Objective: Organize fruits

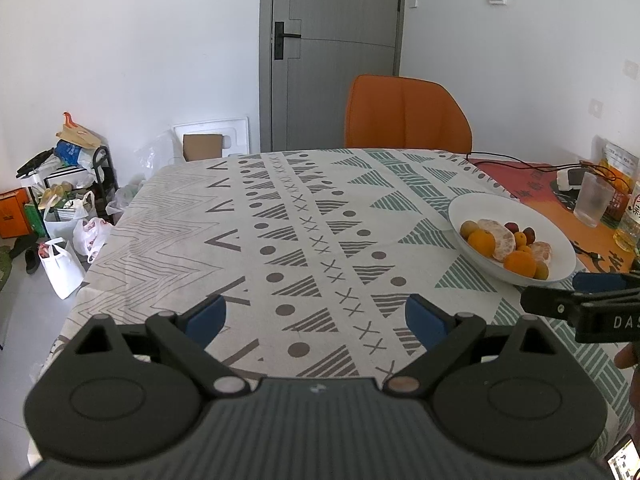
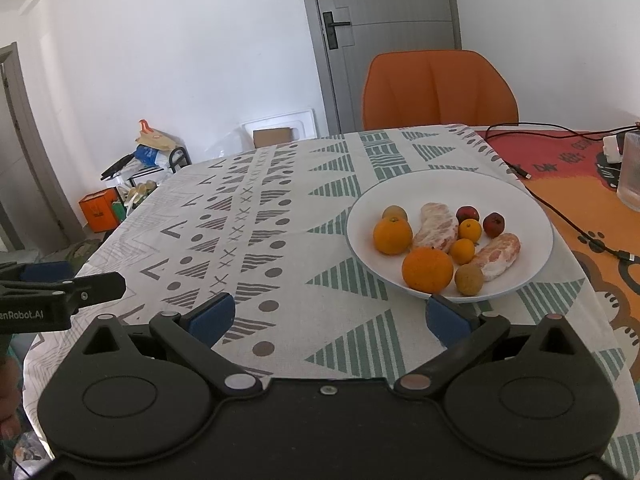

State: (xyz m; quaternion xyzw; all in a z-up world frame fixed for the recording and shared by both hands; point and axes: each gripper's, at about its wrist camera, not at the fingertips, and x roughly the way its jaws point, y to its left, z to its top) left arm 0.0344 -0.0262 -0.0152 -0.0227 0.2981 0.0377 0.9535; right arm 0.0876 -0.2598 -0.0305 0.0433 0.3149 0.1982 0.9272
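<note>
On the tabletop [image 2: 280, 216]: a patterned cloth is covering most of it, with an orange-red mat showing along the right side.
Left gripper [image 1: 316, 318]: hovering over bare cloth, its two blue-padded fingers [image 1: 206, 318] standing wide apart and holding nothing; in the right wrist view only one side of it is showing, at the left edge.
Right gripper [image 2: 330, 318]: hanging just short of the plate, fingers [image 2: 446, 320] spread wide and empty; the right one is overlapping the plate's near rim in the view, and whether it is touching I cannot tell.
Plate [image 2: 520, 208]: one, white, sitting at the right of the cloth, carrying all the fruit.
Oranges [image 2: 427, 270]: two large ones, sitting at the near left of the pile.
Small orange fruits [image 2: 469, 230]: two, lying in the middle, between the peeled pieces.
Peeled citrus pieces [image 2: 436, 226]: two, pale pink, lying tilted.
Brown round fruits [image 2: 469, 279]: two, one at the far left, one nearest the rim.
Dark red fruits [image 2: 493, 224]: two, sitting at the back; their kind is hard to make out.
Glass [image 2: 630, 176]: one, ribbed, being cut off by the right edge.
Cables [image 2: 560, 210]: black, running across the mat; their count is unclear.
Chair [image 2: 440, 88]: one, orange, standing behind the tabletop.
Floor clutter [image 1: 64, 216]: bags and boxes are piling up at the left, too jumbled to count.
</note>
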